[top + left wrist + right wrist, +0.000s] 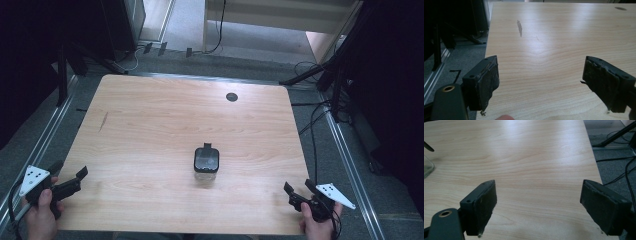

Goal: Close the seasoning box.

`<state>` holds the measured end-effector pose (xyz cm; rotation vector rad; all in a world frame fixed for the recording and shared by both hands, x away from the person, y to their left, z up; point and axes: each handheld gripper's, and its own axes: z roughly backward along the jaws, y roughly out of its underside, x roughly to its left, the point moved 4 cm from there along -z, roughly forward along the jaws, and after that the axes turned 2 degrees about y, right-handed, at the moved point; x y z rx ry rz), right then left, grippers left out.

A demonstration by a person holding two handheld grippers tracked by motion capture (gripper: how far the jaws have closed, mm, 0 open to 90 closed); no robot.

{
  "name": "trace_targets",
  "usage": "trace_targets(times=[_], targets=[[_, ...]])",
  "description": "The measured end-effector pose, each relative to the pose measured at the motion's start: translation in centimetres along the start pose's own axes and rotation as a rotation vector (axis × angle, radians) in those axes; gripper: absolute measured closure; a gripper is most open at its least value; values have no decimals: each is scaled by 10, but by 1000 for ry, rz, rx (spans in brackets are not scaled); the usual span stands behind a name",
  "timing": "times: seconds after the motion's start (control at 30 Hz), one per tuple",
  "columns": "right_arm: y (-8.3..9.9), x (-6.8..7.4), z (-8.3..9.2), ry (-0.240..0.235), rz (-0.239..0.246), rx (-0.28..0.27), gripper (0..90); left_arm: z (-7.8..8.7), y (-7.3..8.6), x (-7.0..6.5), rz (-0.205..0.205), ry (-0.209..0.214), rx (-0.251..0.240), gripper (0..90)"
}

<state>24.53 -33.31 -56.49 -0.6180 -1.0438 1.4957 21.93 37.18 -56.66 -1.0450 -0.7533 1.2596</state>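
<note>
A small clear container with a black lid stands mid-surface, slightly toward the near edge; it looks rigid, light and perhaps slippery, best gripped across its sides. The wooden surface around it lies open. Left hand-held gripper and right hand-held gripper wait at the near corners, jaws wide apart, holding nothing.

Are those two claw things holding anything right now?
No. The left gripper and right gripper are both open and empty; the lidded container sits untouched mid-table.
</note>
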Motion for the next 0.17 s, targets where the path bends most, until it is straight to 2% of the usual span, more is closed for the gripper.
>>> trace_targets(times=[0.13, 0.17], targets=[[0, 0, -2, 13, 1, 7, 146, 0, 0, 1, 4, -3, -1, 137], [0, 1, -2, 15, 15, 10, 145, 0, 0, 0, 1, -4, -2, 137]])
